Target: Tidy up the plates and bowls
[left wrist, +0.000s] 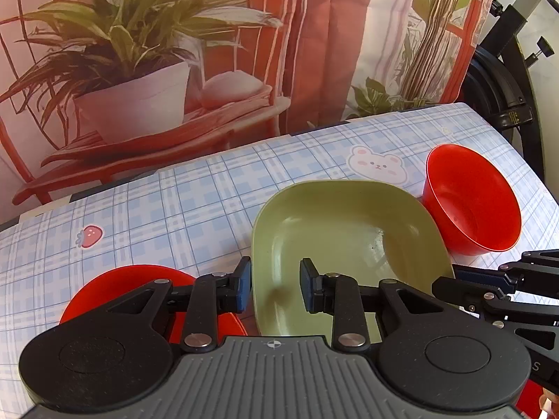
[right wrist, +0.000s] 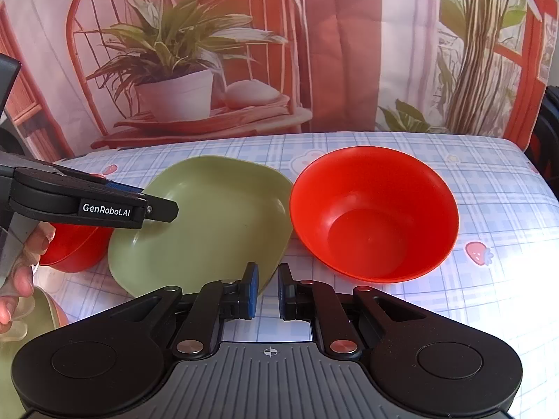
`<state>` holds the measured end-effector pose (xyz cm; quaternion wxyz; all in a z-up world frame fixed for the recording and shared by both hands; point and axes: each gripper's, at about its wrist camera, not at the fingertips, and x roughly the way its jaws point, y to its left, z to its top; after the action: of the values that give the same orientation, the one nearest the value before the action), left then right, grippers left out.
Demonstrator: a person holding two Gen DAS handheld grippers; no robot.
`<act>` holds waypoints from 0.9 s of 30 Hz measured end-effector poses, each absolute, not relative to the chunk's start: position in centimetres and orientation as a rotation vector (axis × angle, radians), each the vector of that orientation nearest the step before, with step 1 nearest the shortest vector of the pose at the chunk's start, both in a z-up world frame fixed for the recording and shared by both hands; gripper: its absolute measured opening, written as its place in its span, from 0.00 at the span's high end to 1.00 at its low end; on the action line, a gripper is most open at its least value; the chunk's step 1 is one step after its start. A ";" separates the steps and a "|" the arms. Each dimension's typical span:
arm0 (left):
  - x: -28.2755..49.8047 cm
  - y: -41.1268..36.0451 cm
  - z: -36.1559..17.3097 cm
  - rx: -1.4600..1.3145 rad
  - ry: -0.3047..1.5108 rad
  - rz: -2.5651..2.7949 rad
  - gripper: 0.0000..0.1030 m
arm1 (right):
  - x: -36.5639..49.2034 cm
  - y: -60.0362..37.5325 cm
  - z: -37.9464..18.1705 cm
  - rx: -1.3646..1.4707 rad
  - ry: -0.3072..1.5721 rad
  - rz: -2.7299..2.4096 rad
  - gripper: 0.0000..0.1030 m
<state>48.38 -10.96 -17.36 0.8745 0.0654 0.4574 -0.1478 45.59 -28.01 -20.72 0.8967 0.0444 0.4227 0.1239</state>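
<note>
A green squarish plate lies on the plaid tablecloth between two red bowls. My left gripper is open and straddles the plate's left rim, one pad outside it and one over the inside. My right gripper has its pads nearly together at the plate's near right corner and looks shut on that rim. The larger red bowl stands empty just right of the plate. A second red bowl sits at the plate's left, partly hidden by my left gripper.
A person's hand holds the left gripper. A pale green dish shows below that hand at the near left. A printed plant backdrop hangs behind the table's far edge. Black equipment stands past the right corner.
</note>
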 end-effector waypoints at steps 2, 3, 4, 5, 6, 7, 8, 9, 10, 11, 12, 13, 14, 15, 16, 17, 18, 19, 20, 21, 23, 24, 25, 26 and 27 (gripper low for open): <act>48.1 -10.4 -17.2 0.110 0.947 -0.305 0.80 | 45.6 -28.0 -20.7 0.092 0.877 0.254 0.90; 48.0 -10.1 -17.1 0.089 0.944 -0.313 0.81 | 45.5 -28.1 -20.7 0.094 0.877 0.253 0.90; 48.0 -9.9 -17.1 0.076 0.946 -0.318 0.82 | 45.5 -28.2 -20.8 0.099 0.876 0.252 0.90; 48.0 -9.6 -17.1 0.065 0.946 -0.322 0.84 | 45.5 -28.2 -20.8 0.106 0.876 0.252 0.90; 48.0 -9.4 -17.1 0.062 0.943 -0.328 0.85 | 45.5 -28.3 -20.8 0.110 0.876 0.251 0.90; 47.9 -9.4 -17.1 0.062 0.939 -0.335 0.85 | 45.5 -28.2 -20.8 0.111 0.875 0.249 0.90; 47.9 -9.3 -17.2 0.064 0.936 -0.336 0.86 | 45.5 -28.2 -20.9 0.112 0.874 0.247 0.90; 47.9 -9.3 -17.2 0.065 0.934 -0.336 0.88 | 45.4 -28.2 -20.9 0.112 0.872 0.246 0.90; 47.9 -9.3 -17.2 0.067 0.931 -0.334 0.89 | 45.4 -28.2 -20.9 0.113 0.872 0.247 0.90; 47.8 -9.3 -17.2 0.075 0.923 -0.325 0.93 | 45.4 -28.2 -20.9 0.116 0.873 0.248 0.90; 47.8 -9.3 -17.2 0.079 0.919 -0.319 0.96 | 45.4 -28.2 -20.9 0.122 0.875 0.249 0.90; 47.7 -9.3 -17.2 0.077 0.917 -0.315 0.96 | 45.5 -28.3 -20.9 0.131 0.879 0.247 0.91; 47.7 -9.3 -17.2 0.068 0.917 -0.315 0.97 | 45.5 -28.4 -20.8 0.139 0.883 0.245 0.91; 47.5 -9.2 -17.1 0.065 0.913 -0.312 0.97 | 45.4 -28.4 -20.6 0.146 0.880 0.245 0.91; 47.4 -9.3 -16.9 0.071 0.906 -0.308 0.97 | 45.3 -28.4 -20.5 0.150 0.875 0.246 0.91; 47.2 -9.2 -16.6 0.079 0.895 -0.304 0.97 | 45.3 -28.3 -20.3 0.148 0.871 0.248 0.91; 47.0 -9.3 -16.4 0.082 0.888 -0.303 0.97 | 45.2 -28.2 -20.0 0.144 0.866 0.248 0.91; 46.8 -9.2 -16.1 0.082 0.881 -0.300 0.97 | 45.1 -28.1 -19.8 0.141 0.862 0.250 0.91; 46.7 -9.0 -15.7 0.077 0.875 -0.297 0.97 | 45.1 -28.0 -19.6 0.141 0.859 0.252 0.91; 46.6 -8.9 -15.4 0.073 0.869 -0.294 0.97 | 45.0 -28.0 -19.3 0.143 0.855 0.254 0.91; 46.3 -8.7 -14.6 0.070 0.857 -0.289 0.97 | 44.8 -28.0 -18.7 0.151 0.843 0.258 0.91; 46.0 -8.6 -14.2 0.072 0.850 -0.286 0.97 | 44.7 -27.9 -18.1 0.153 0.835 0.260 0.91; 45.8 -8.5 -13.8 0.076 0.844 -0.284 0.97 | 44.5 -27.8 -17.7 0.152 0.826 0.262 0.91; 45.6 -8.5 -13.5 0.079 0.839 -0.283 0.97 | 44.4 -27.7 -17.3 0.150 0.820 0.263 0.91; 45.1 -8.2 -13.1 0.081 0.832 -0.282 0.97 | 44.2 -27.6 -16.8 0.149 0.812 0.264 0.91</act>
<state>45.12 -8.23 -13.10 0.9042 0.0392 0.4028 -0.1364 44.17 -27.59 -16.83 0.9076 0.0720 0.3932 0.1279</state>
